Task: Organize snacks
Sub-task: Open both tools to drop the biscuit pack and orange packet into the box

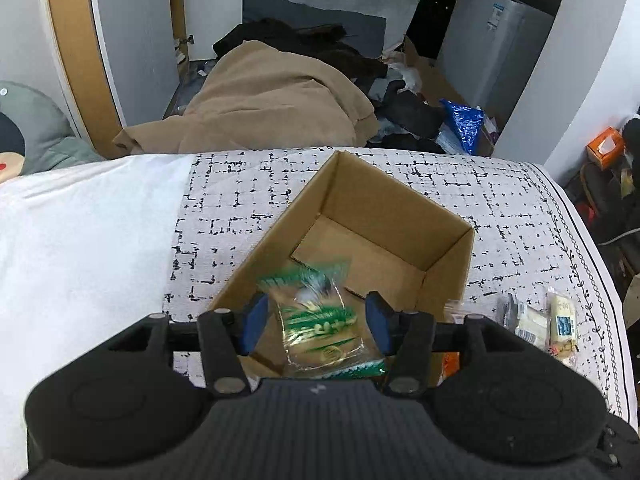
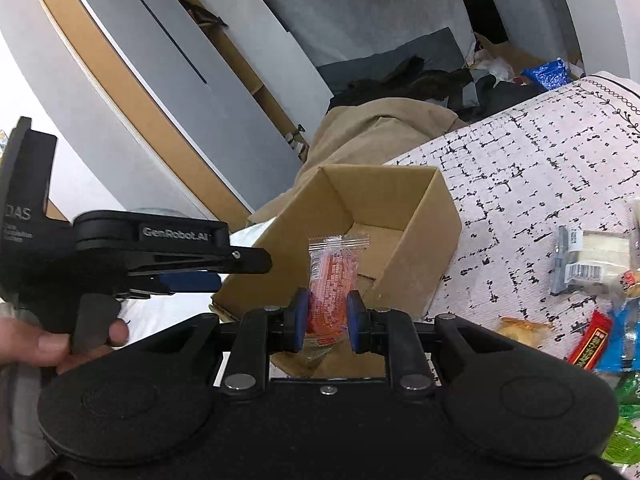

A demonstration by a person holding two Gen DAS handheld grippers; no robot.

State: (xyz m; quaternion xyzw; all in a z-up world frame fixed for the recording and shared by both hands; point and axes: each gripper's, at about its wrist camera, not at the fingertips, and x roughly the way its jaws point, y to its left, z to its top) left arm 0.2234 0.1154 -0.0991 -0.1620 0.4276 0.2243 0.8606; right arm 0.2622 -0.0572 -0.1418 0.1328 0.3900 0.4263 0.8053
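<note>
Both fingers (image 2: 299,312) around orange packet (image 2: 332,280)

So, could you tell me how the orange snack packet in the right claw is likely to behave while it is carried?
The orange packet stands upright above the shut pads, so it seems fairly stiff. It looks small and probably light. Its glossy clear wrapper may slip if the right claw loosens.

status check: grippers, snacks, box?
Left hand-held gripper open, green packet dropping into cardboard box. Right hand-held gripper shut on orange packet, above box. Nothing blocking.
</note>
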